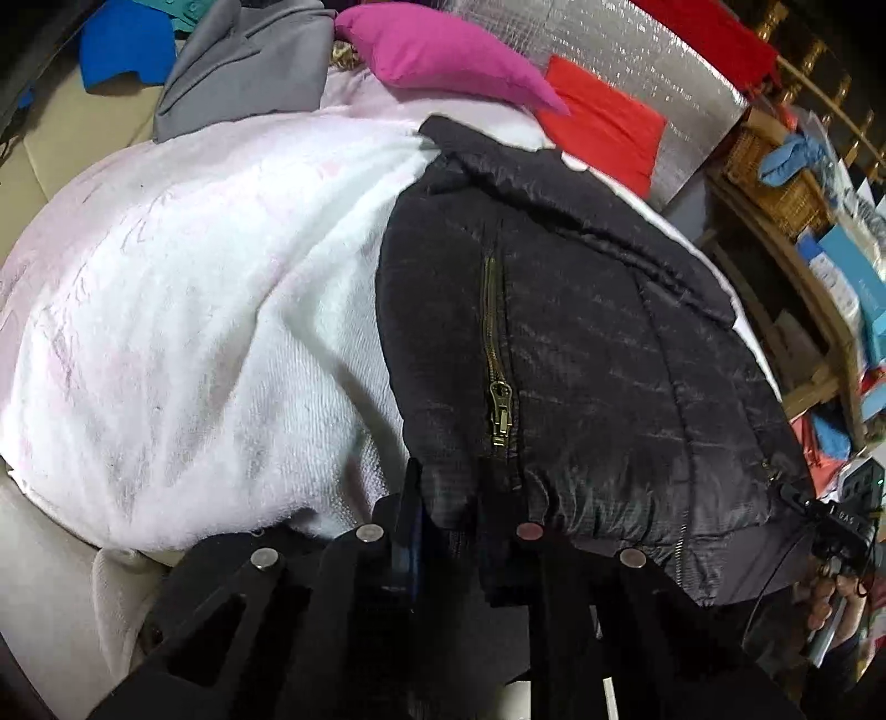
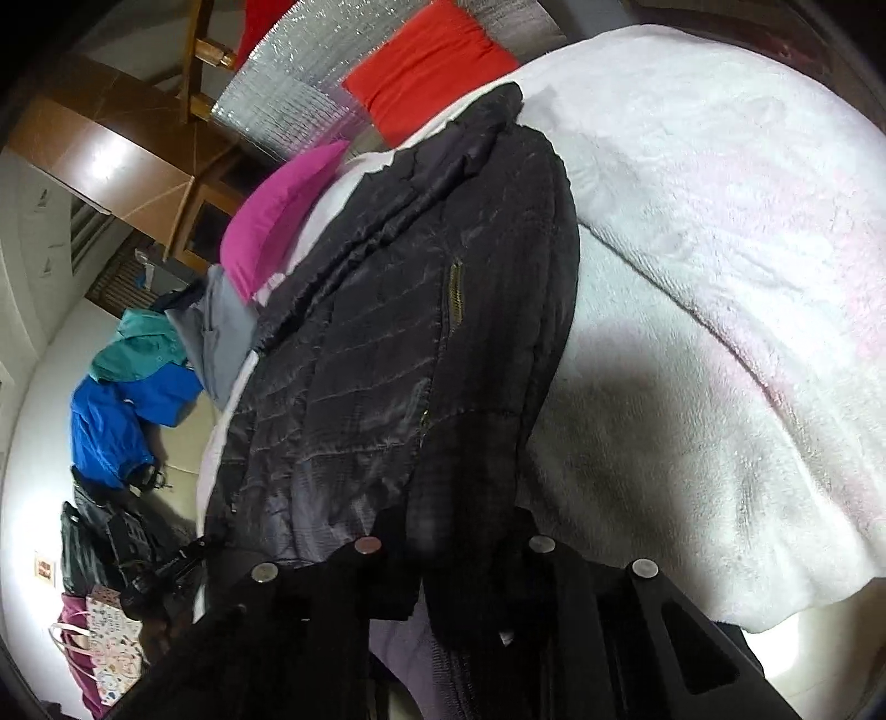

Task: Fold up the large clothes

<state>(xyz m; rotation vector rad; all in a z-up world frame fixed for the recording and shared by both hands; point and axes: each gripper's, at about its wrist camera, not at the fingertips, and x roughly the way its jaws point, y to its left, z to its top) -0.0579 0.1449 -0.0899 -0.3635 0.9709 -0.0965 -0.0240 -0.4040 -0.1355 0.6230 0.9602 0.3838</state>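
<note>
One fluffy white-and-pink blanket [image 1: 166, 288] fills my views; on it lies the black quilted puffer jacket [image 1: 581, 343], collar far, hem nearest me. My left gripper [image 1: 451, 498] and right gripper [image 2: 459, 531] both pinch that hem.

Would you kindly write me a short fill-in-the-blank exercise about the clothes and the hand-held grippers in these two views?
1. The quilted jacket lying on the white fleece blanket is ____ in colour.
2. The left hand-held gripper is shut on the jacket's ____ edge.
3. The pillow beyond the jacket's collar is ____.
4. The zipper on the jacket's front is ____-coloured.

Missing words: black; bottom; pink; brass
</note>
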